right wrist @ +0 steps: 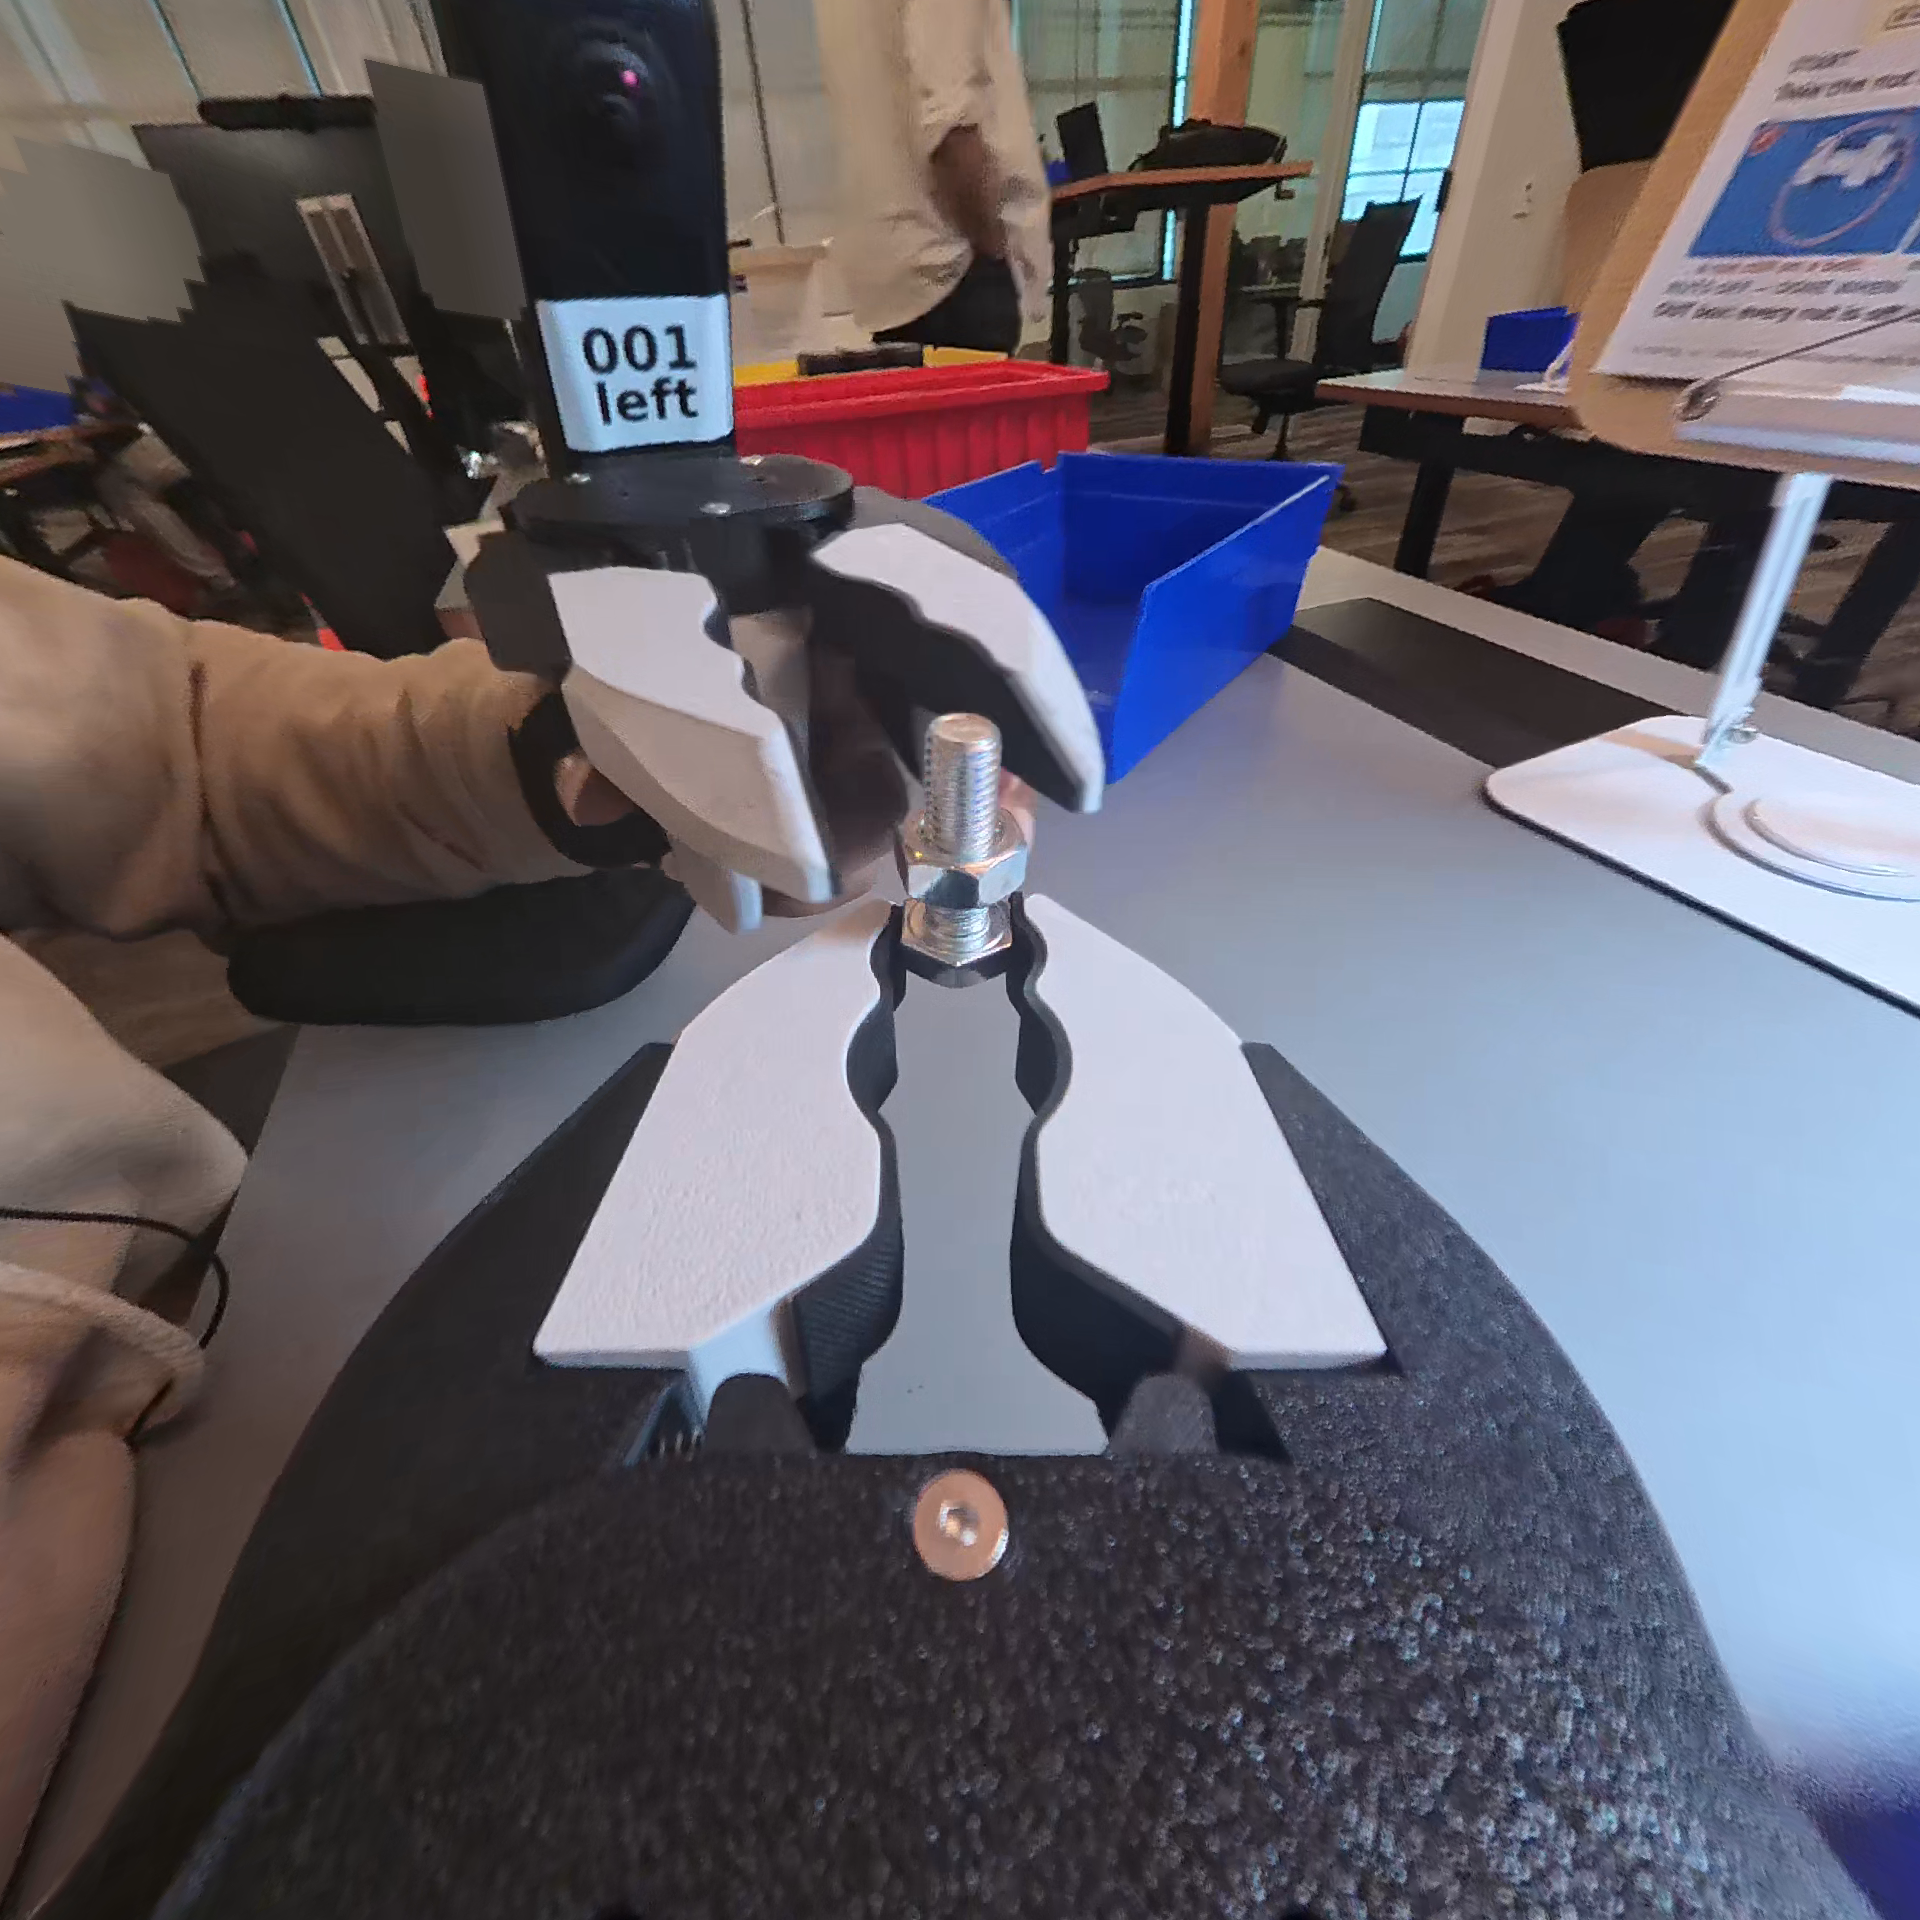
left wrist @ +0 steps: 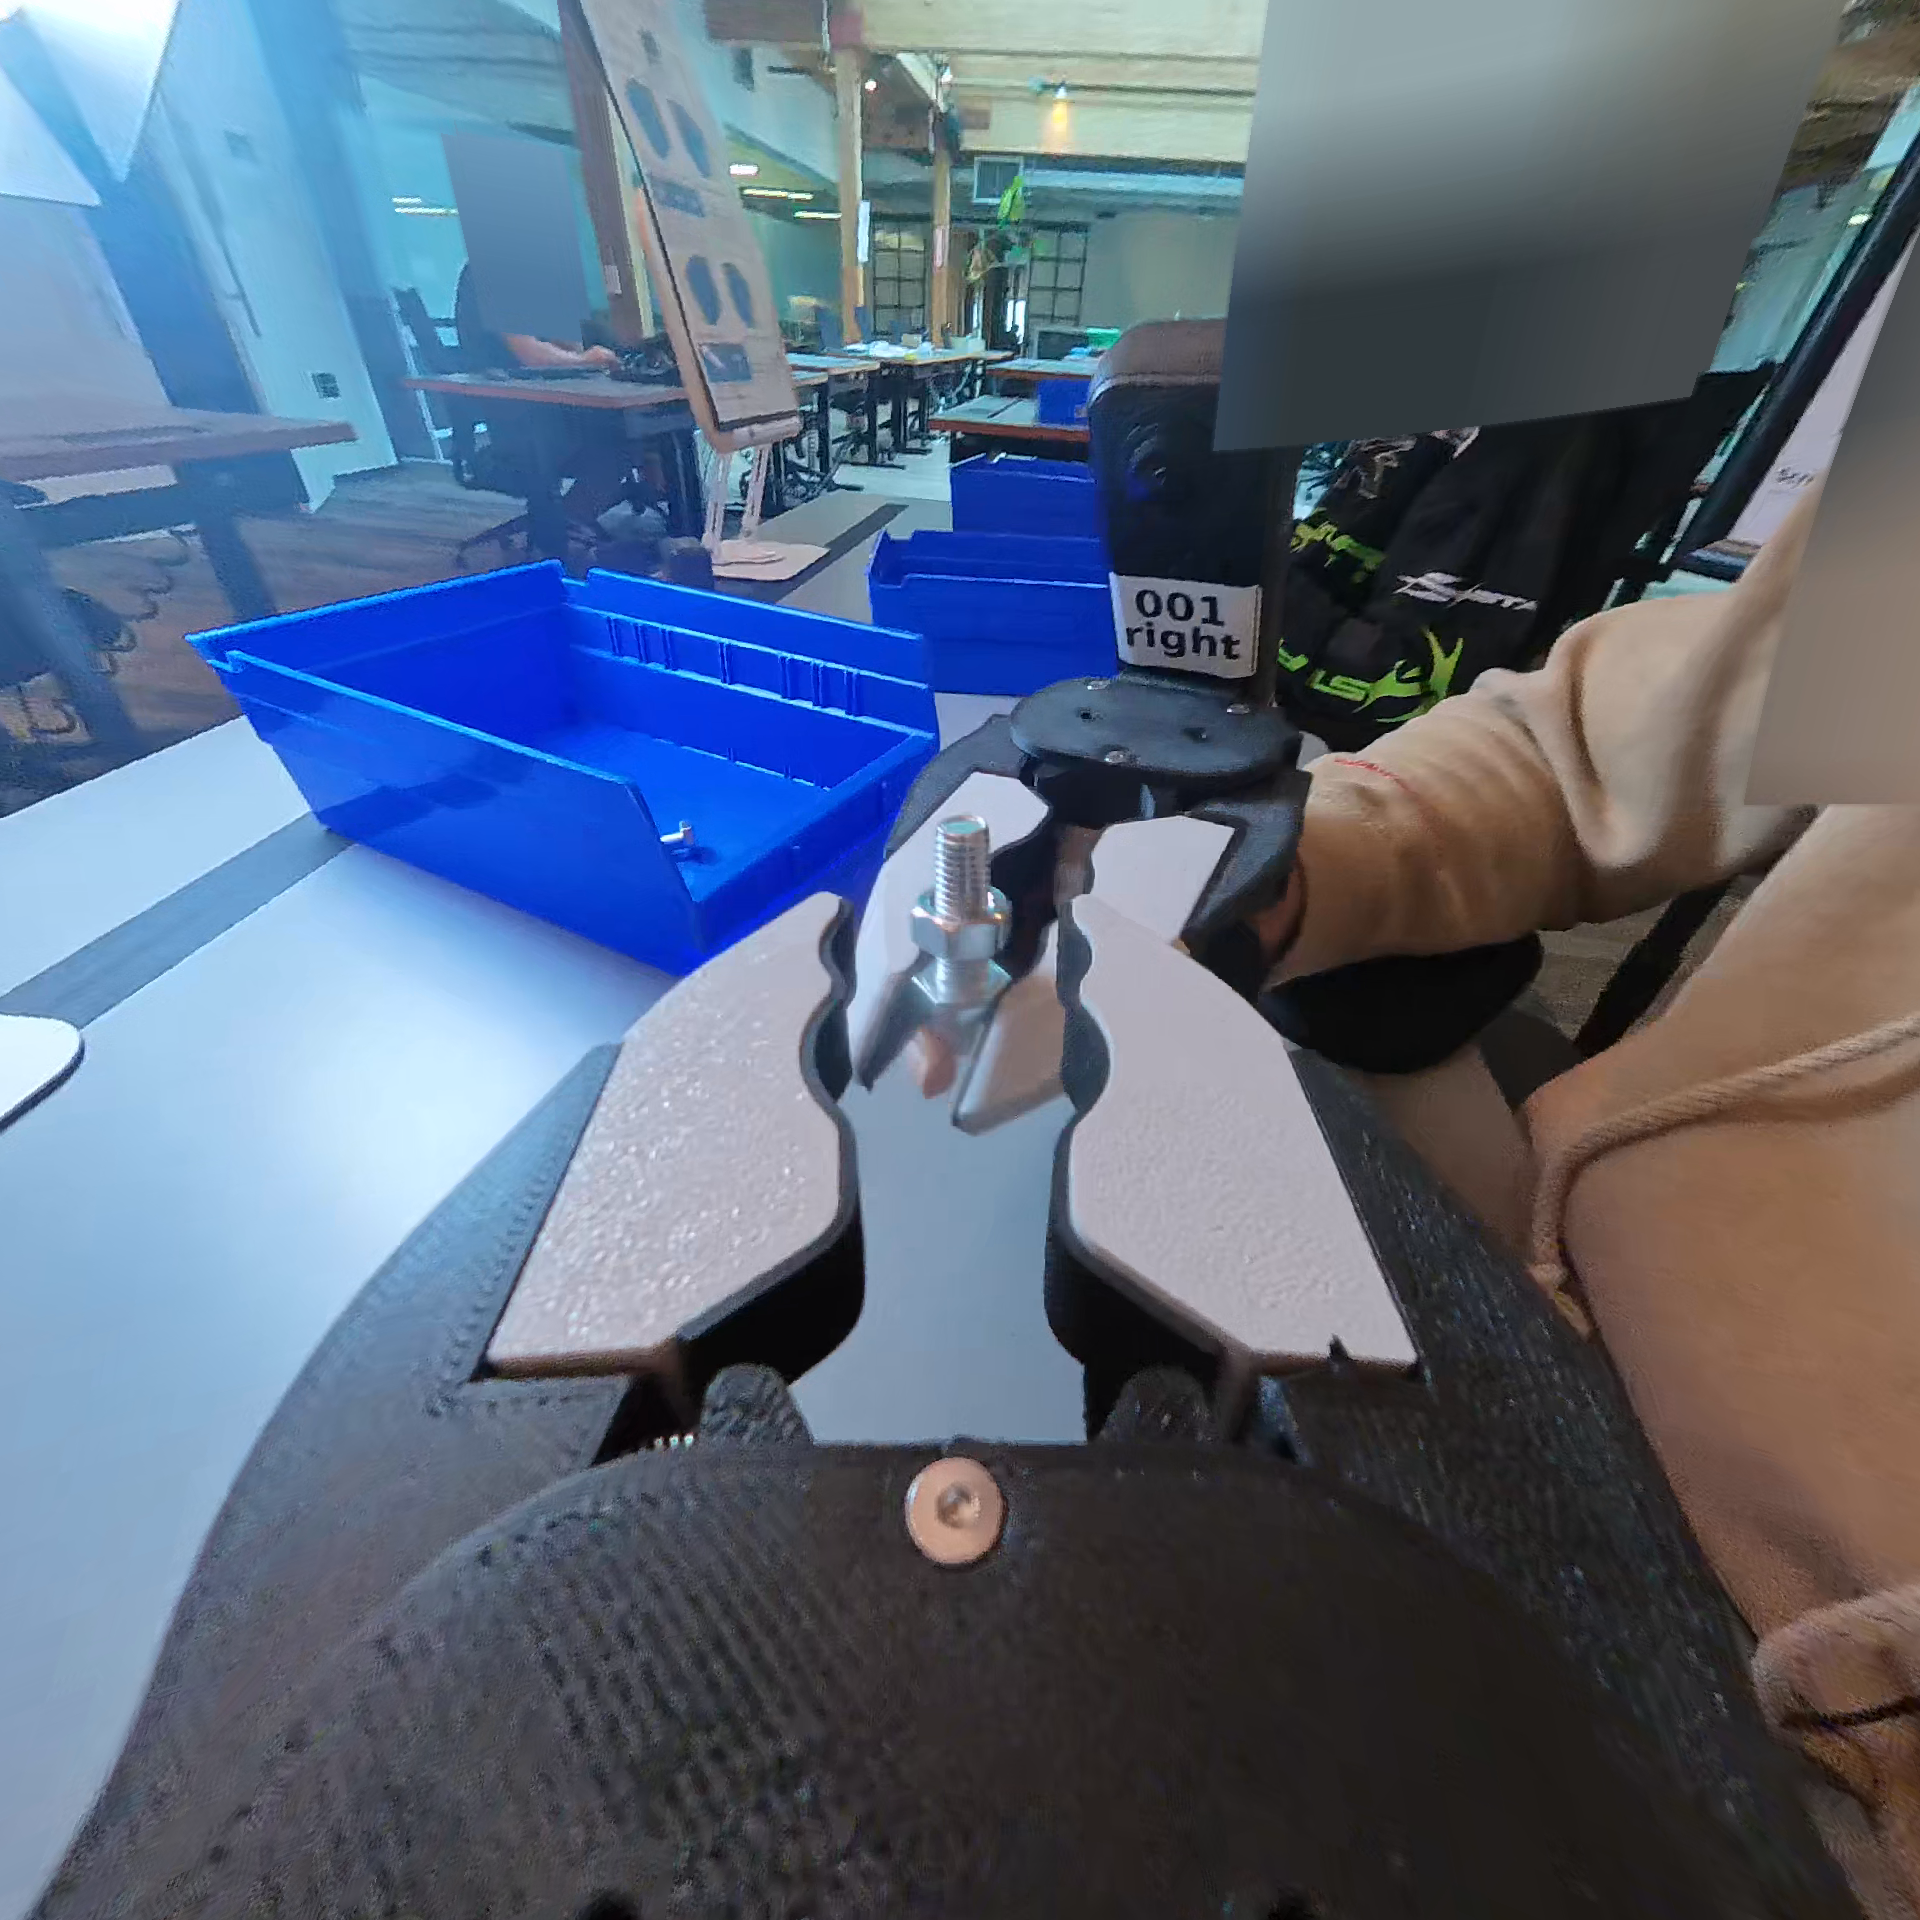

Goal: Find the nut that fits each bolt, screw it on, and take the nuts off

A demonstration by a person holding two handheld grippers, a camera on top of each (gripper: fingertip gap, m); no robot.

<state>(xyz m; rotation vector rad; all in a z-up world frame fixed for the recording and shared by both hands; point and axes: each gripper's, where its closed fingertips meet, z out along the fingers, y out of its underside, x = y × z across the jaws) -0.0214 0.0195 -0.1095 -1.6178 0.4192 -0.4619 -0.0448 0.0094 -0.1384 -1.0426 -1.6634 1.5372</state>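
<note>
A silver bolt (right wrist: 964, 774) stands upright, thread up, with a silver hex nut (right wrist: 966, 864) screwed low on its shaft, just above the head. My right gripper (right wrist: 954, 940) is shut on the bolt's hex head and holds it above the grey table (right wrist: 1403, 987). My left gripper (right wrist: 914, 852) reaches in from the upper left, open, one finger on each side of the nut and thread, with gaps to both. In the left wrist view the nut (left wrist: 961, 925) and bolt (left wrist: 961, 857) sit between my left gripper's (left wrist: 956, 935) spread fingers (left wrist: 727, 1091), and the right gripper (left wrist: 940, 1039) shows blurred below the nut.
A blue bin (left wrist: 582, 748) stands on the table to the left, with a small metal part (left wrist: 677, 833) inside; it also shows in the right wrist view (right wrist: 1195, 561). More blue bins (left wrist: 997, 603) stand behind. A white sign stand (right wrist: 1714, 810) is at the right, a red bin (right wrist: 914, 416) beyond. The tips of both grippers are at nearly the same place.
</note>
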